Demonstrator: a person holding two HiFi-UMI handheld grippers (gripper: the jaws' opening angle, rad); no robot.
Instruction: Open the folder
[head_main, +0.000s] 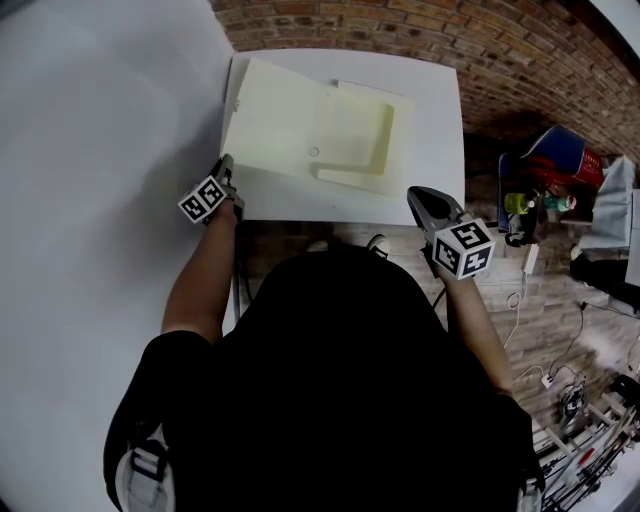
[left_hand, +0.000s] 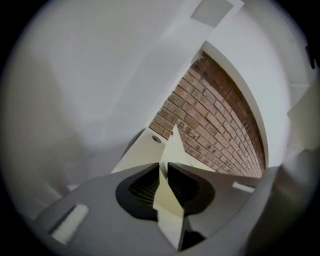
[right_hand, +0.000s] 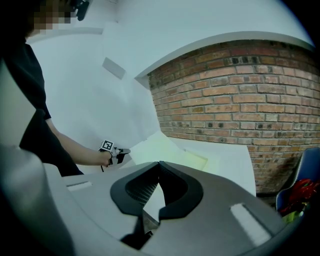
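A pale yellow folder (head_main: 300, 125) lies on the white table (head_main: 435, 110), its inner pocket (head_main: 365, 130) showing. Its left cover is raised off the table. My left gripper (head_main: 226, 166) is at the folder's near left corner. In the left gripper view the cover's edge (left_hand: 172, 150) runs straight between the two pads of the left gripper (left_hand: 164, 172), which pinch it. My right gripper (head_main: 425, 200) hovers off the table's near right edge, jaws shut with nothing between them. From the right gripper (right_hand: 159, 165) I see the folder (right_hand: 165, 147) and the left gripper (right_hand: 124, 151) beyond.
A white wall (head_main: 100, 150) stands close on the left. The floor beyond and to the right of the table is brick (head_main: 500, 50). A blue chair with red and green items (head_main: 555, 165) stands to the right, with cables (head_main: 545, 375) on the floor.
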